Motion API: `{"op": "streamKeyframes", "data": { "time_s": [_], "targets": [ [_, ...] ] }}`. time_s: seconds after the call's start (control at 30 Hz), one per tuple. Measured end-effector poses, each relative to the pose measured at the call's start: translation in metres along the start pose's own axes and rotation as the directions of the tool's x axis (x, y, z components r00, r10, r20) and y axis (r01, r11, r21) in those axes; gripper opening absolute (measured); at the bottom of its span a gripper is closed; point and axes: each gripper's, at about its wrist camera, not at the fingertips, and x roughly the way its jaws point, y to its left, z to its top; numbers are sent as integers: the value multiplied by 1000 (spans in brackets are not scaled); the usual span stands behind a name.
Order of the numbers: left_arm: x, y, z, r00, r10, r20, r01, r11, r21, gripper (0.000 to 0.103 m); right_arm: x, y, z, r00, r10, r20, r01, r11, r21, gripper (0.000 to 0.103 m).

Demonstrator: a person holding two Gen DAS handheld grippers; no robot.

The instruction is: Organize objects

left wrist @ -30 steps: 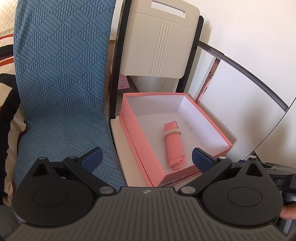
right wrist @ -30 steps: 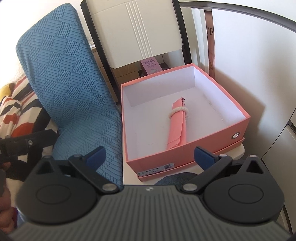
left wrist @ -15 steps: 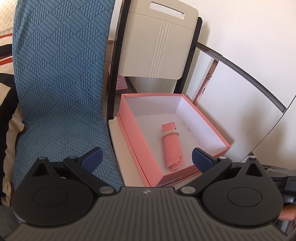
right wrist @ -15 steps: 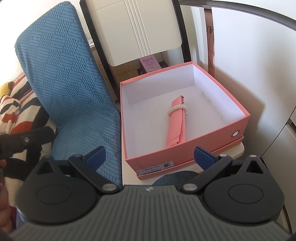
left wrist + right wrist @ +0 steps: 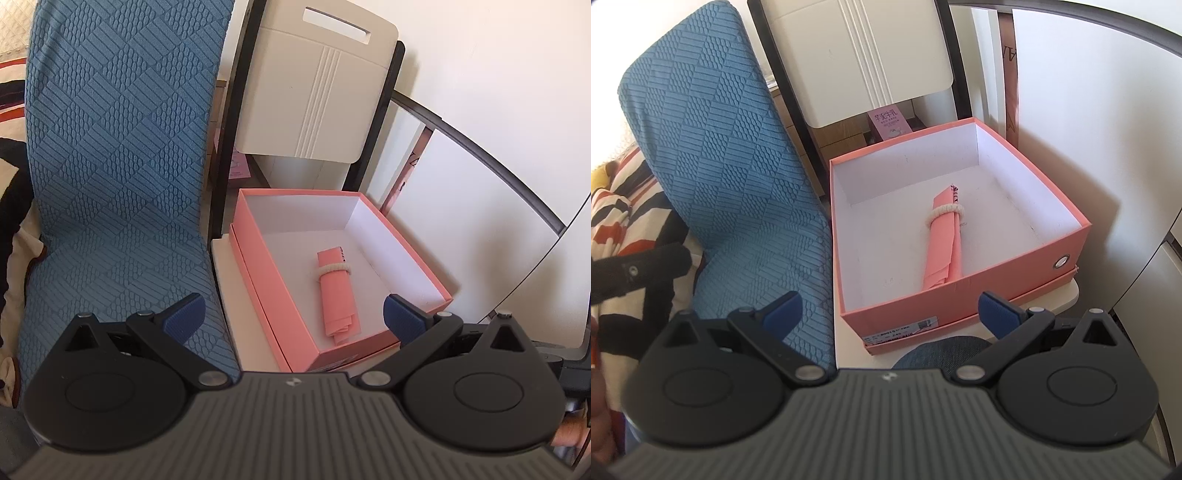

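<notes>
Blue quilted chair cover (image 5: pixel 118 177) fills the left of both views, draped over a seat. Beside it a cream folding chair (image 5: pixel 314 92) with black frame stands behind the box, handle slot at the top of its backrest. White panel (image 5: pixel 472 206) with a dark curved rail to the right. Striped fabric (image 5: pixel 624 214) at far left in the right wrist view.

Pink box (image 5: pixel 258 273) – open, white inside, sits in its own lid on a cream seat surface (image 5: pixel 236 306), just beside the blue cover. Label strip on the near wall, metal eyelet (image 5: pixel 1061 262) on the right wall.

Task item: rolled pink cloth (image 5: pixel 338 291) bound with a white band (image 5: pixel 943 213), lying flat on the box floor, roughly centre, clear of all four walls. Small pink carton (image 5: pixel 888 122) with printed characters behind the box, under the folding chair.

Left gripper (image 5: pixel 293 317) and right gripper (image 5: pixel 892 312): both spread wide, blue pads well apart, empty, hovering short of the near wall of the box – no contact with anything.

Vs 1.0 s ago: box and roll haven't moved on the seat. Both cameras have backed off slightly, so the box reads a bit smaller and further away. Finger spread unchanged on both
</notes>
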Motion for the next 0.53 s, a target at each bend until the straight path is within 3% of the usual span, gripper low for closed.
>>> {"op": "streamKeyframes", "data": {
  "time_s": [0.53],
  "targets": [
    [-2, -1, -1, 1000, 9, 3, -9, 1000, 20, 103, 3, 1, 0, 1000, -10, -12, 10, 1000, 9, 103]
  ]
}}
